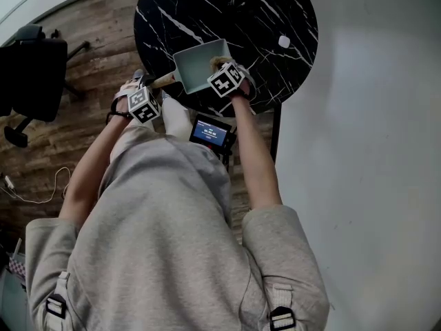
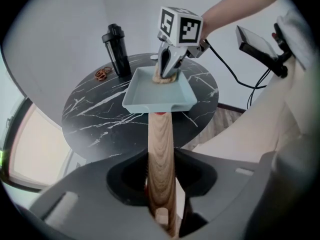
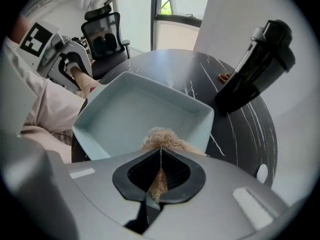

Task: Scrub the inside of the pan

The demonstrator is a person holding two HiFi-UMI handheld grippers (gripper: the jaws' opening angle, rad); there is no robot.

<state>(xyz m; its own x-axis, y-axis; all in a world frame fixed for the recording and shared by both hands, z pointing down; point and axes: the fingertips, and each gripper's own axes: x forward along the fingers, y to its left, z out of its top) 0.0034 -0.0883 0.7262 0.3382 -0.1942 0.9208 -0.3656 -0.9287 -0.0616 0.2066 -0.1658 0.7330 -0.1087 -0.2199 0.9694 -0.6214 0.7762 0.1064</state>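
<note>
A pale blue square pan (image 1: 201,64) (image 2: 159,91) (image 3: 140,114) sits at the near edge of a round black marble table (image 1: 262,19). Its wooden handle (image 2: 160,154) (image 1: 162,80) runs back into my left gripper (image 2: 161,204) (image 1: 142,104), which is shut on it. My right gripper (image 3: 159,181) (image 1: 227,80) is shut on a tan fibrous scrubber (image 3: 162,138) (image 2: 164,77). The scrubber rests inside the pan against its right-hand wall.
A black shaker bottle (image 2: 116,50) (image 3: 252,69) and a small reddish item (image 2: 103,74) stand at the table's far side. A white round piece (image 1: 284,41) lies on the tabletop. A phone on a mount (image 1: 211,131) hangs at the person's waist. An office chair (image 1: 31,74) stands on the wooden floor.
</note>
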